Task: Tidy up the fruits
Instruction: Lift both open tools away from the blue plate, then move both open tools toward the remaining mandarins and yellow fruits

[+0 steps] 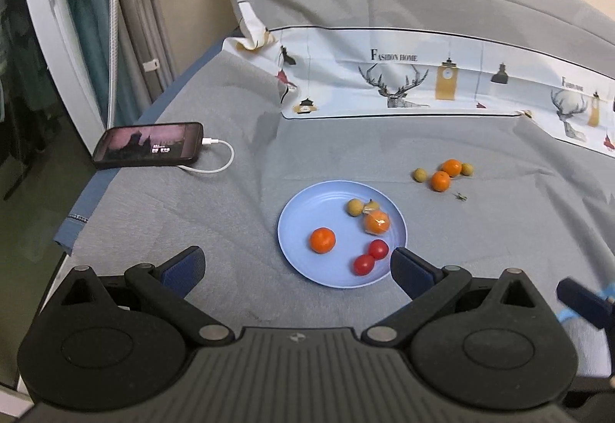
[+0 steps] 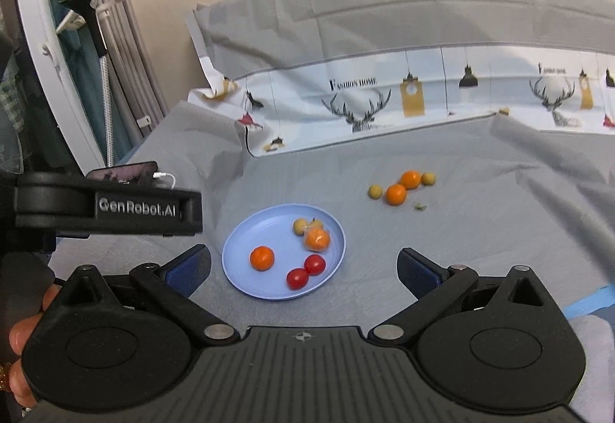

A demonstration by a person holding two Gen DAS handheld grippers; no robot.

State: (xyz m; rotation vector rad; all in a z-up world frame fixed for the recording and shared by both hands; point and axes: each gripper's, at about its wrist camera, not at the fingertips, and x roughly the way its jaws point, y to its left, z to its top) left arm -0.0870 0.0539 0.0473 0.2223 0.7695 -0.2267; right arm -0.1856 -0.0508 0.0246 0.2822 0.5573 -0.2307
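Held both grippers back from the fruit, near the bed's front edge. Left gripper [image 1: 296, 267] spread wide, grasping nothing; right gripper [image 2: 303, 267] likewise released and empty. Gathered on the blue plate [image 1: 300, 215]: one tangerine [image 1: 322, 240], two cherry tomatoes [image 1: 371, 257], a wrapped orange fruit [image 1: 377, 222], two small yellow-green fruits [image 1: 354, 207]. Left loose on the grey sheet [image 1: 192, 200] beyond the plate: two tangerines [image 2: 403, 187] flanked by two yellow-green fruits [image 2: 375, 191]. Probably poised to fetch those next. Phone [image 1: 148, 145] charging well apart, at the bed's left edge.
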